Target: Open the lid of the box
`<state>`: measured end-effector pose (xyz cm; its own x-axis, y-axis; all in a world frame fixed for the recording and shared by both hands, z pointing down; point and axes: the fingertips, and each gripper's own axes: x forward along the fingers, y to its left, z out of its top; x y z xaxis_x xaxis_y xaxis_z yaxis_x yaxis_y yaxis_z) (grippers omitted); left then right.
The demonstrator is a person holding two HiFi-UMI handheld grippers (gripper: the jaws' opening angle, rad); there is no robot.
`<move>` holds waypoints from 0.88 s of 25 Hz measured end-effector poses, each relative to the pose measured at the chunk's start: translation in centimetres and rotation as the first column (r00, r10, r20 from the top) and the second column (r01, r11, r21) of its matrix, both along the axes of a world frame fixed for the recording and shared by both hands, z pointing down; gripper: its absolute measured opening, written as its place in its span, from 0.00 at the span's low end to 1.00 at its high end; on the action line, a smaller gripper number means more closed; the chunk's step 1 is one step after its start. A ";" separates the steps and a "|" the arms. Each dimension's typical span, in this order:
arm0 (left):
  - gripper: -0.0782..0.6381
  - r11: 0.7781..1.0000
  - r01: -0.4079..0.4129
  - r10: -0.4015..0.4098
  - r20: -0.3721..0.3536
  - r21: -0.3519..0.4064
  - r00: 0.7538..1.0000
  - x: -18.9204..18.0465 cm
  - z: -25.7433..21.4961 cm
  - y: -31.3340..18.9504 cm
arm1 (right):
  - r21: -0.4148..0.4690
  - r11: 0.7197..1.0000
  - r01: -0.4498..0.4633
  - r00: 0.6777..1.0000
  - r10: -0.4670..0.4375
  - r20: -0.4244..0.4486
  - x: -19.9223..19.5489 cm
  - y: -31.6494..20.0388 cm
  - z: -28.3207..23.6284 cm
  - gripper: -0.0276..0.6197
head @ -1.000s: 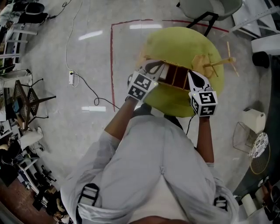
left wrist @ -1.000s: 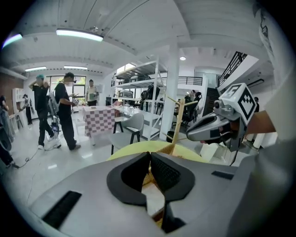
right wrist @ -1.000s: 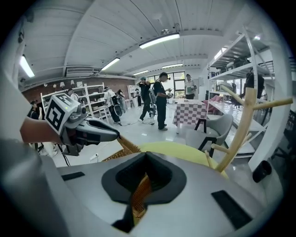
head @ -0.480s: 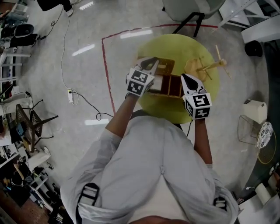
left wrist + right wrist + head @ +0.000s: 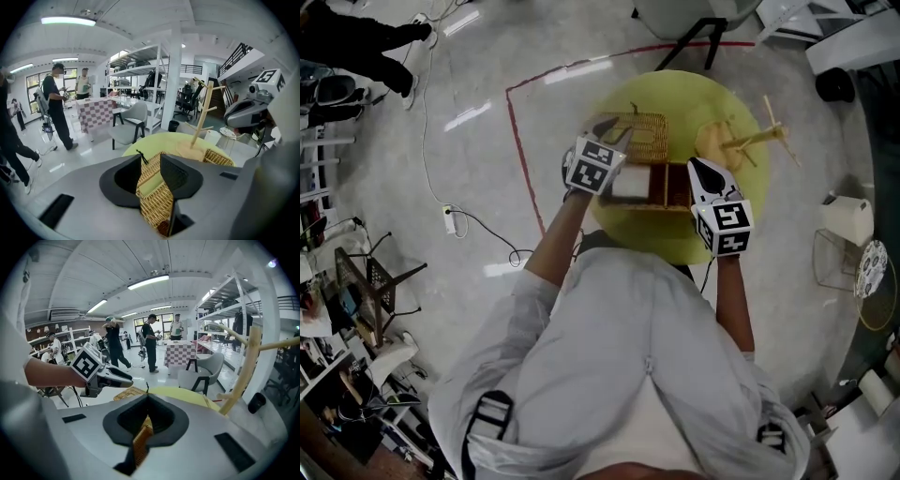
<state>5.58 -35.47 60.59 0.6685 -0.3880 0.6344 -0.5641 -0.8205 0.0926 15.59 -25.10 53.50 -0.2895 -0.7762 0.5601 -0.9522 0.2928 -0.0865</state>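
Wicker box (image 5: 649, 186) with its lid (image 5: 639, 138) swung back, on a round yellow table (image 5: 675, 94).
The left gripper (image 5: 614, 131) has just been opening its jaws. They stand spread, with the lid's edge loose between them. The right gripper (image 5: 703, 173) pinches the box's right-hand wall.

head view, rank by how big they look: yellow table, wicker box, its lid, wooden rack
1. yellow table, by far
2. wicker box and lid: too alike to rank
3. wooden rack, thin sticks on a small base
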 end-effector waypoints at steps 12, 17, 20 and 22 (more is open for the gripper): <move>0.22 0.999 0.035 -0.034 -0.046 0.006 0.998 -2.0 -1.8 1.5 | 0.061 0.998 -0.005 0.999 0.007 -0.034 0.1 0.3 -2.8 0.08; 0.18 0.995 0.071 -0.066 -0.079 0.066 0.995 -2.3 -4.9 3.9 | 0.131 0.991 0.029 0.995 -0.017 -0.094 0.8 1.7 -6.0 0.08; 0.17 0.989 0.101 -0.089 -0.107 0.111 0.990 -2.6 -7.1 5.1 | 0.182 0.981 0.066 0.988 -0.039 -0.151 1.1 2.1 -8.3 0.08; 0.16 0.983 0.114 -0.096 -0.130 0.141 0.987 -2.8 -8.6 5.9 | 0.212 0.973 0.087 0.984 -0.050 -0.172 1.1 2.4 -9.8 0.08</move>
<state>2.80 -29.62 51.94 0.6881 -0.5431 0.4812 -0.6397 -0.7671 0.0490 16.67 -22.68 43.72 -0.2643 -0.8662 0.4241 -0.9250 0.3521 0.1426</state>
